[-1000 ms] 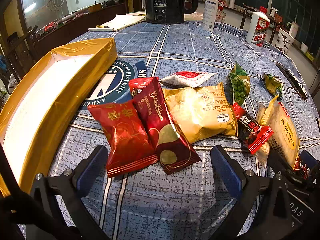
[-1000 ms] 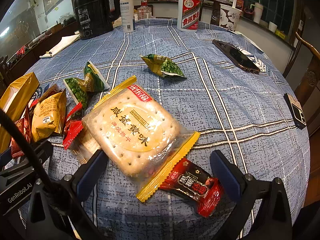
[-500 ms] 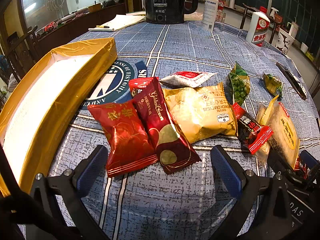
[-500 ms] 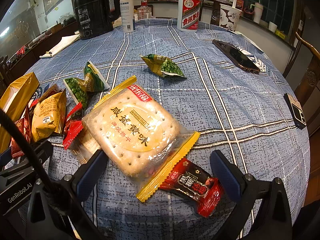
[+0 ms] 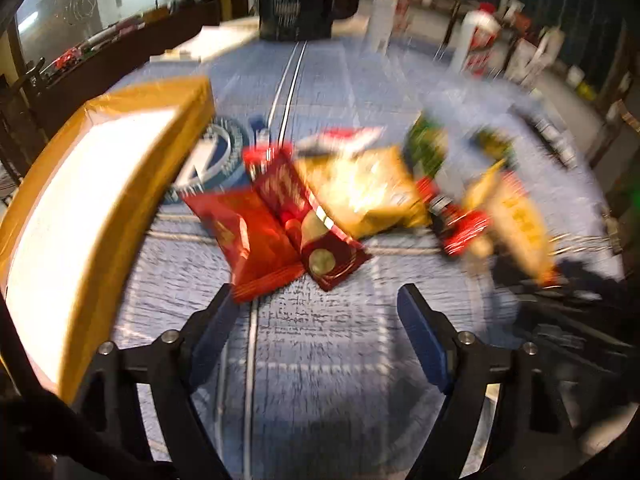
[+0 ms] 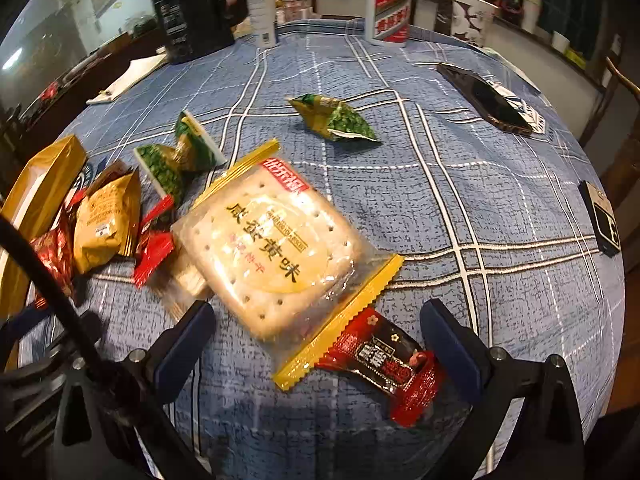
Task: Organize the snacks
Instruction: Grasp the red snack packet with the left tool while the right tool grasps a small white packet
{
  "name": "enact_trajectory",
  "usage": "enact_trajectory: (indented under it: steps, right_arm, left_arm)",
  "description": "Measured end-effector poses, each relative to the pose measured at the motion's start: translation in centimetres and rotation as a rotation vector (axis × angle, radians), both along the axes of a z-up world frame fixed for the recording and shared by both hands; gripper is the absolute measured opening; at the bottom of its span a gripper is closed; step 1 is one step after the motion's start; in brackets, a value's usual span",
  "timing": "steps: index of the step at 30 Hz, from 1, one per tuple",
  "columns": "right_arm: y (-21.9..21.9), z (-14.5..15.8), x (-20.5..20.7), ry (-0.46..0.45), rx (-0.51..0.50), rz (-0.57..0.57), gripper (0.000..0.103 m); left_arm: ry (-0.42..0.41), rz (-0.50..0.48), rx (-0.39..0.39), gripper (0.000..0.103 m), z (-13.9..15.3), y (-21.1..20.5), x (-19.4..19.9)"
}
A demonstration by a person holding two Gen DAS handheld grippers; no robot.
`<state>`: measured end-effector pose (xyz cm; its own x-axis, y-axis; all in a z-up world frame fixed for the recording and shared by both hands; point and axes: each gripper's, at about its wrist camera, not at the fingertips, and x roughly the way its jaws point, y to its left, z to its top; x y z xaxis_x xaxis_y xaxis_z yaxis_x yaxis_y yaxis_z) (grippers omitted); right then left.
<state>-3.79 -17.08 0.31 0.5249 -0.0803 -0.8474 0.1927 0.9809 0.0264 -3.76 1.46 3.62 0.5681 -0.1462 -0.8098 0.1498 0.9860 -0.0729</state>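
The left wrist view is blurred by motion. My left gripper (image 5: 316, 312) is open and empty, just short of a red packet (image 5: 248, 240) and a dark red packet (image 5: 316, 224). Behind them lies a gold cracker bag (image 5: 364, 192). A gold box (image 5: 92, 208) with a white inside stands at the left. My right gripper (image 6: 316, 328) is open and empty around the near end of a big clear cracker packet (image 6: 272, 248) with yellow edges. A small red candy packet (image 6: 384, 364) lies between its fingers. Green pea packets (image 6: 336, 122) (image 6: 176, 160) lie farther back.
A black kettle (image 6: 192, 8), a white pump bottle (image 6: 262, 8) and a white liquor bottle (image 6: 388, 4) stand at the table's far edge. A phone (image 6: 486, 98) and a dark box (image 6: 604, 220) lie at the right. A paper cup (image 6: 470, 20) stands far right.
My left gripper has moved quickly, now blurred; it sits farther back and higher, with its fingers closer together. My right gripper has shifted slightly; the snacks lie as before.
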Motion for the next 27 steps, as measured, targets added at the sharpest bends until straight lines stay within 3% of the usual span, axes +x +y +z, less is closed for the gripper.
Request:
enact_trajectory:
  steps: [3, 4, 5, 6, 8, 10, 12, 13, 14, 17, 18, 22, 27]
  right_arm:
    - [0.5, 0.4, -0.4, -0.006, 0.007, 0.027, 0.094]
    - [0.6, 1.1, -1.0, -0.027, 0.018, 0.035, 0.080]
    - [0.7, 1.8, -1.7, -0.056, 0.021, 0.038, 0.074]
    - [0.8, 3.3, -3.0, -0.116, 0.012, 0.038, 0.074]
    - [1.2, 5.4, -5.4, -0.227, -0.023, 0.036, 0.085]
    - [1.2, 6.4, -7.2, -0.315, 0.040, 0.061, 0.097]
    - [0.9, 6.1, -7.5, -0.274, 0.128, 0.070, 0.097]
    - [0.8, 5.8, -7.3, -0.256, 0.146, 0.073, 0.088]
    - [0.9, 5.1, -7.4, -0.229, 0.159, 0.084, 0.073]
    - [1.2, 3.3, -8.1, -0.154, 0.174, 0.098, 0.041]
    - [1.4, 2.7, -8.3, -0.134, 0.190, 0.113, 0.039]
    - [2.7, 2.7, -9.5, -0.141, 0.177, 0.174, 0.038]
    - [5.1, 1.9, -10.0, -0.117, 0.129, 0.254, 0.038]
  left_arm:
    - [-0.216, 0.000, -0.041, 0.081, 5.1, 2.4, -3.4]
    - [-0.278, 0.003, -0.050, 0.081, 6.5, 3.3, -4.4]
    - [-0.349, 0.014, -0.056, 0.082, 8.1, 4.4, -5.6]
    - [-0.406, 0.021, -0.062, 0.088, 9.3, 5.4, -6.7]
    - [-0.528, 0.007, -0.078, 0.097, 11.1, 7.4, -8.7]
    - [-0.584, -0.017, -0.076, 0.097, 11.4, 8.8, -9.2]
    - [-0.525, 0.002, -0.013, 0.097, 10.5, 9.1, -7.9]
    - [-0.487, -0.008, -0.012, 0.097, 9.7, 9.2, -7.1]
    - [-0.450, -0.028, -0.028, 0.095, 8.9, 9.1, -6.6]
    - [-0.309, -0.081, -0.077, 0.076, 6.8, 9.1, -4.9]
    - [-0.266, -0.092, -0.082, 0.070, 6.1, 8.7, -4.2]
    - [-0.167, -0.090, -0.110, 0.069, 3.9, 7.1, -2.3]
    - [-0.056, -0.063, -0.073, 0.069, 1.2, 5.7, 0.6]
